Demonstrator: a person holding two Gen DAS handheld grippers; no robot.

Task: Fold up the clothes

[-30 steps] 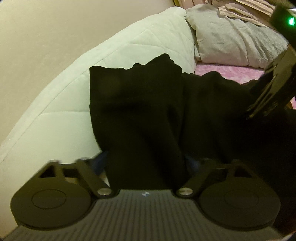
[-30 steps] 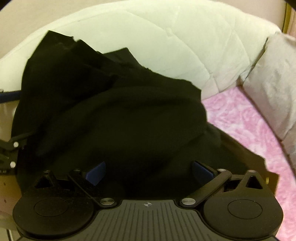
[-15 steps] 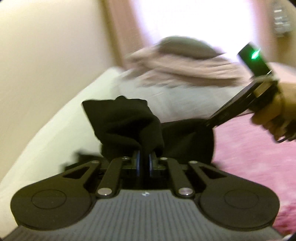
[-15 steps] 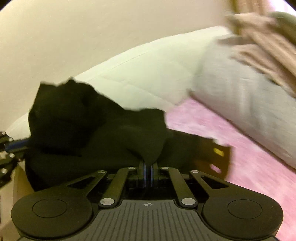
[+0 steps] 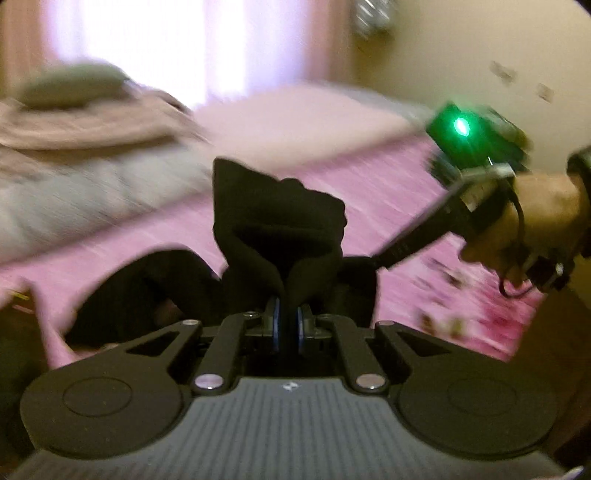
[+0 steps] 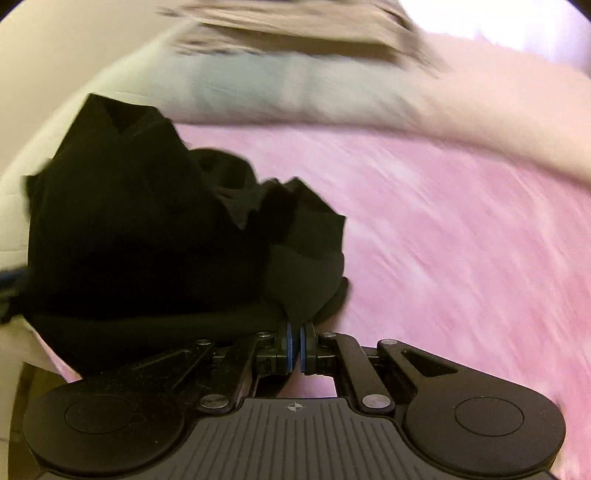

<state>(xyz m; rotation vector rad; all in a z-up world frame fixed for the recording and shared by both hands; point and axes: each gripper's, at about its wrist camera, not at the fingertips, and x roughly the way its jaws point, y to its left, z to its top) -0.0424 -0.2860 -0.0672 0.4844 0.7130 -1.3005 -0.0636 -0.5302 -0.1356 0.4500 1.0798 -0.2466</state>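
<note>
In the left wrist view, the left gripper [image 5: 287, 320] fills the bottom of the frame, its jaws pinched tight on a bunch of the black garment [image 5: 280, 221], which rises in a crumpled peak just above the blue pads at centre frame. More of the dark cloth trails off to the lower left, sagging over the pink bedspread [image 5: 388, 177]. To the right of centre, the right gripper [image 5: 373, 260] reaches in slantwise from the upper right, its tip meeting the same black cloth; a green light glows on its body, and the person's hand [image 5: 546, 210] wraps its handle at the right edge. Beyond, at upper left, a grey pillow [image 5: 74, 199] lies under a heap of beige bedding [image 5: 85, 118], all blurred, with a bright window behind.

In the right wrist view, the right gripper [image 6: 294, 345] sits at the bottom, jaws closed on a fold of the black garment [image 6: 147, 236], which bulks up across the left half of the frame. A hint of blue at the far left edge is too blurred to make out. The pink bedspread [image 6: 443, 229] streaks across the right half, with the grey pillow [image 6: 280, 88] and beige bedding [image 6: 295, 26] along the top.
</note>
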